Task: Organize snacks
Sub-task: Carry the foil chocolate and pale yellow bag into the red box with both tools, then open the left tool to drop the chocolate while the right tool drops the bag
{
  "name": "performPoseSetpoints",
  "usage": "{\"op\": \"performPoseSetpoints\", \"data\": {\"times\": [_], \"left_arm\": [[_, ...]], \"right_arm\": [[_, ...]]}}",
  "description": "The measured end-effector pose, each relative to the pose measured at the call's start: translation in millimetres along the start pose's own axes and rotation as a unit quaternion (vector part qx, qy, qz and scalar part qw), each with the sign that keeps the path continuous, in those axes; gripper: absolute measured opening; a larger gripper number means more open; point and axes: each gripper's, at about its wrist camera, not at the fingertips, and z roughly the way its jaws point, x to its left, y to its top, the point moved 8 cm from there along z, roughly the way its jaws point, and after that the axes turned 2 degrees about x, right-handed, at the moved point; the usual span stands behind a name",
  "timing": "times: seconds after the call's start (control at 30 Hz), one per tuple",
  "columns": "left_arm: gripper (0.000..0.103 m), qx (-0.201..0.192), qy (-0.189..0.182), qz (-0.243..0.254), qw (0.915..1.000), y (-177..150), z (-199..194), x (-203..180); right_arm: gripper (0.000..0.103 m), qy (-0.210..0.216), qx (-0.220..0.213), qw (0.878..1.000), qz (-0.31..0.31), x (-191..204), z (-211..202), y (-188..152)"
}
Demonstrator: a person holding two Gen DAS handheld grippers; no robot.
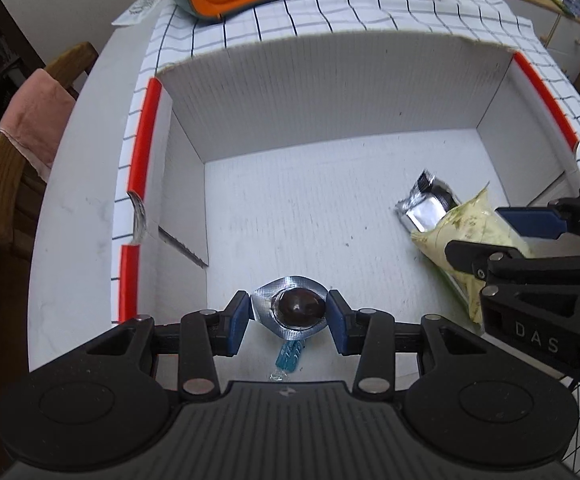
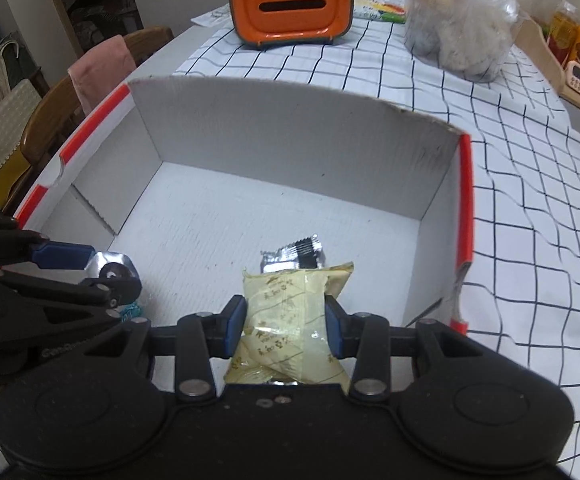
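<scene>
Left wrist view: left gripper (image 1: 289, 315) pads clamp a foil-sealed dark snack (image 1: 295, 307) over the cardboard box (image 1: 330, 92) floor. Right gripper (image 2: 285, 328) squeezes a pale yellow snack packet (image 2: 290, 320); silver wrapper (image 2: 296, 255) beyond.

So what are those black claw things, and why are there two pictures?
They are two grabbing tools that a person holds, one in each hand. Each has a small camera looking along its fingers, so one picture comes from the left gripper and one from the right gripper. Both reach into a white cardboard box on a checked tablecloth. The left one pinches a foil-wrapped dark snack. The right one pinches a yellow snack packet. A silver wrapper and a small blue candy lie on the box floor. Behind stand an orange container and a clear bag.
</scene>
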Motion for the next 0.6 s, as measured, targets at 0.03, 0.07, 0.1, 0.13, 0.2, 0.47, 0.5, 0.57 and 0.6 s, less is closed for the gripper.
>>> {"op": "performPoseSetpoints", "data": {"times": [0.03,0.07,0.1,0.13,0.2,0.47,0.5,0.57,0.6], "left_arm": [[0.041,0.002,-0.002,0.0,1.0,-1,2,-1],[0.041,0.004,-0.002,0.0,1.0,-1,4,0],[0.042,0.005,-0.002,-0.001,1.0,-2,4,0],[0.042,0.005,-0.004,-0.001,1.0,-1,5,0],[0.043,0.005,-0.006,-0.001,1.0,-1,5,1],[0.051,-0.011,-0.029,-0.01,0.9995,0,-10,1],[0.053,-0.015,-0.029,-0.01,0.9994,0,-14,1],[0.057,-0.026,-0.033,-0.011,0.9991,0,-22,3],[0.057,-0.03,-0.034,-0.012,0.9989,0,-27,4]], "right_arm": [[0.04,-0.003,0.001,1.0,0.0,0,1,0],[0.04,-0.005,0.002,1.0,0.0,0,2,-1],[0.04,-0.006,0.004,1.0,0.002,-1,3,-2],[0.04,-0.005,0.005,1.0,0.005,-1,4,-2],[0.04,-0.005,0.004,1.0,0.013,-4,3,-2],[0.041,0.004,-0.007,0.999,0.032,-5,-9,-3],[0.042,0.005,-0.01,0.999,0.034,-5,-12,-3],[0.042,0.009,-0.017,0.999,0.04,-7,-20,-3],[0.043,0.013,-0.022,0.999,0.043,-7,-25,-2]]}}
